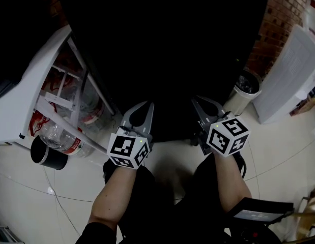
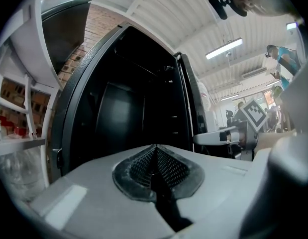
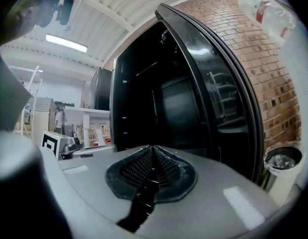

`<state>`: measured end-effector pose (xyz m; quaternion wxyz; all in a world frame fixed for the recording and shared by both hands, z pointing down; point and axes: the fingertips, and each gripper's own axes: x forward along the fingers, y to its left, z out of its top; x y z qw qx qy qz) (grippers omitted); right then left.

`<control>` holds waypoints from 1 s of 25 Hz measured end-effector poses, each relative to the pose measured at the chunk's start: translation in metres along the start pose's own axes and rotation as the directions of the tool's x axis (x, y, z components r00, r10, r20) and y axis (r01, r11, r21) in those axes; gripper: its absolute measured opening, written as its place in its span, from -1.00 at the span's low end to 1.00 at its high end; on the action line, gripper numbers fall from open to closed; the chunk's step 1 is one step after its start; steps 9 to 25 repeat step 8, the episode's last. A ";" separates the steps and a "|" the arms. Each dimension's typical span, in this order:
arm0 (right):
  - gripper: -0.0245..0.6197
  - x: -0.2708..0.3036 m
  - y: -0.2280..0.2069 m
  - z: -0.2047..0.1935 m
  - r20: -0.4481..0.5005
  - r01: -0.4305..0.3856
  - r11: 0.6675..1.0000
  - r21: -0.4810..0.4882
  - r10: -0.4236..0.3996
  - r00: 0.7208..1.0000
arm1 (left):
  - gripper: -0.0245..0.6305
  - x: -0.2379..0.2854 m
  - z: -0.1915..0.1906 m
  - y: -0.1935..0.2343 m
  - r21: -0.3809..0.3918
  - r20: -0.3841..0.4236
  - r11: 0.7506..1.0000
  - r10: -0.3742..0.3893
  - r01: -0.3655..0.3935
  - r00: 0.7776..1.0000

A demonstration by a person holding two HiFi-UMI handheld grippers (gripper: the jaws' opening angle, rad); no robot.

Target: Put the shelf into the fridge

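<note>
Notably, left gripper (image 2: 154, 149) and right gripper (image 3: 153, 150) are clenched on nothing (no shelf in all 3 views); pushing farther risks knocking the fridge (image 2: 124, 113) frame.

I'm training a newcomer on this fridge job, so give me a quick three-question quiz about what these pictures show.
1. True or false: the fridge stands open.
2. In the head view, what stands to the right of the fridge? A) a bin B) a ladder C) a chair
3. Are the jaws of the left hand-held gripper and the right hand-held gripper apart or together?

Key: 1 true. 2 A. 3 together on both, with nothing between them.
</note>
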<state>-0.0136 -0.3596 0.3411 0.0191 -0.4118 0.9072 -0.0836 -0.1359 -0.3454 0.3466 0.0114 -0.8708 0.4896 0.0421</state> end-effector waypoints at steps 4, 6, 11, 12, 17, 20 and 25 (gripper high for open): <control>-0.90 0.001 0.002 0.002 0.013 -0.007 1.000 -0.011 0.007 1.000 | -0.92 0.000 0.002 -0.005 -0.015 0.025 1.000 -0.026 0.026 0.999; -0.90 0.002 0.005 0.003 0.020 -0.014 1.000 -0.018 0.014 1.000 | -0.92 0.000 0.002 -0.008 -0.014 0.036 0.999 -0.036 0.036 0.999; -0.90 0.003 0.008 0.004 0.023 -0.020 1.000 -0.022 0.020 1.000 | -0.92 0.000 0.001 -0.010 -0.007 0.037 0.999 -0.035 0.036 0.999; -0.90 0.003 0.008 0.004 0.023 -0.020 1.000 -0.022 0.020 1.000 | -0.92 0.000 0.001 -0.010 -0.007 0.037 0.999 -0.035 0.036 0.999; -0.90 0.003 0.008 0.004 0.023 -0.020 1.000 -0.022 0.020 1.000 | -0.92 0.000 0.001 -0.010 -0.007 0.037 0.999 -0.035 0.036 0.999; -0.90 0.003 0.008 0.004 0.023 -0.020 1.000 -0.022 0.020 1.000 | -0.92 0.000 0.001 -0.010 -0.007 0.037 0.999 -0.035 0.036 0.999; -0.90 0.003 0.008 0.004 0.023 -0.020 1.000 -0.022 0.020 1.000 | -0.92 0.000 0.001 -0.010 -0.007 0.037 0.999 -0.035 0.036 0.999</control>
